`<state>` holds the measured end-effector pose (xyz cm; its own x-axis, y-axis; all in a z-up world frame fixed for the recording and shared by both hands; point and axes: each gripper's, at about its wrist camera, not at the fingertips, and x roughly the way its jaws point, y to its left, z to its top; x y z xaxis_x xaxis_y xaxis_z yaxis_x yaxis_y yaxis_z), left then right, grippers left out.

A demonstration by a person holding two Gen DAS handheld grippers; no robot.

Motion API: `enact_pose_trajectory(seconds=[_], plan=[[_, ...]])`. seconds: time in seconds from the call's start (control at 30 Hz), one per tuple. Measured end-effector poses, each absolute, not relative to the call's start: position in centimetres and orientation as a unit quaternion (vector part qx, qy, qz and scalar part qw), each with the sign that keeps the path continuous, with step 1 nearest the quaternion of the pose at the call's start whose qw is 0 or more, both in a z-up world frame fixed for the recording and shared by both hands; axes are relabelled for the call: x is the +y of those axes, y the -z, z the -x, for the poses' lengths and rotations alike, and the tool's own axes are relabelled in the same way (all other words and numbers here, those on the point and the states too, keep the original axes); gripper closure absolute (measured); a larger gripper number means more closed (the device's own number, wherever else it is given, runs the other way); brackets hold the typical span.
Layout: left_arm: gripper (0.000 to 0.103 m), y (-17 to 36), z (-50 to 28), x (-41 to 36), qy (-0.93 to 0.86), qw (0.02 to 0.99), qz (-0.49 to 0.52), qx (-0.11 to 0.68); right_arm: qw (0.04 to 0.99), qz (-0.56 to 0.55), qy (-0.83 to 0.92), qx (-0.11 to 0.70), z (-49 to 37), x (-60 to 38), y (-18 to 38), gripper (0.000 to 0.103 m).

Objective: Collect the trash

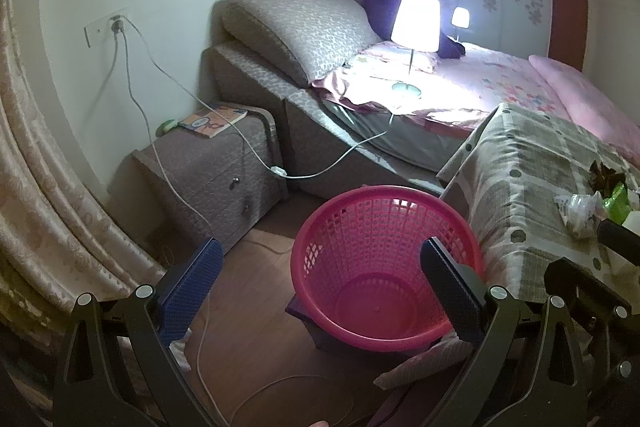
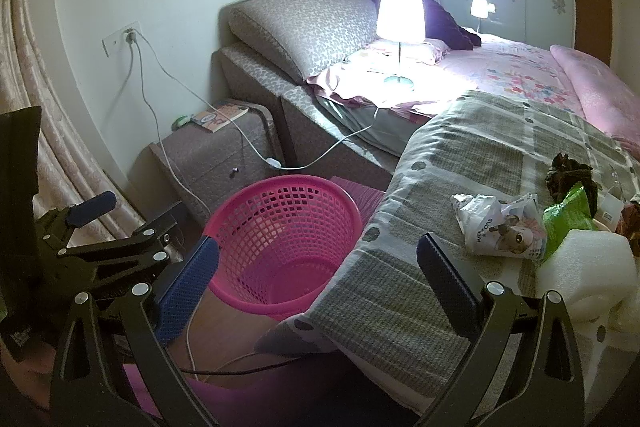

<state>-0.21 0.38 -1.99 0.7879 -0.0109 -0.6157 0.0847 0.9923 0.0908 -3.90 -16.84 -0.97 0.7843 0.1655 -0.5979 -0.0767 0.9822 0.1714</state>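
Both jaws stand spread with nothing between them: the left hand-held gripper [image 1: 320, 275] hangs over the pink basket [image 1: 384, 267] on the floor. Ahead and right of the right hand-held gripper [image 2: 316, 271], crumpled wrappers [image 2: 504, 227] lie on the checked blanket [image 2: 460, 163].

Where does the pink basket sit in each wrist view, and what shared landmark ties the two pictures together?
Left wrist view: the pink basket sits low and centre, on the floor, partly behind the right finger of the open left gripper.
Right wrist view: it sits left of centre, beside the grey patterned cover that holds the trash.
Shared landmark: the lit lamp on the bed.
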Motion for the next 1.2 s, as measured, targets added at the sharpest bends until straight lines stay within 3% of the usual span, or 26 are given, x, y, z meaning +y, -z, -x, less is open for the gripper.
enact_pose_trajectory(seconds=[0.47, 0.93, 1.2], plan=[[0.008, 1.8, 0.4, -1.0, 0.049, 0.938, -0.078, 0.333, 0.945, -0.082, -0.051, 0.314, 4.3, -18.1, 0.6, 0.007], [0.008, 2.3, 0.6, -6.3, 0.152, 0.916, -0.129, 0.348, 0.945, -0.120, 0.123, 0.278, 9.8, -30.3, 0.3, 0.006], [0.008, 1.9, -0.2, -9.5, 0.207, 0.904, -0.142, 0.346, 0.931, -0.116, 0.148, 0.314, 8.9, -32.9, 2.9, 0.006]])
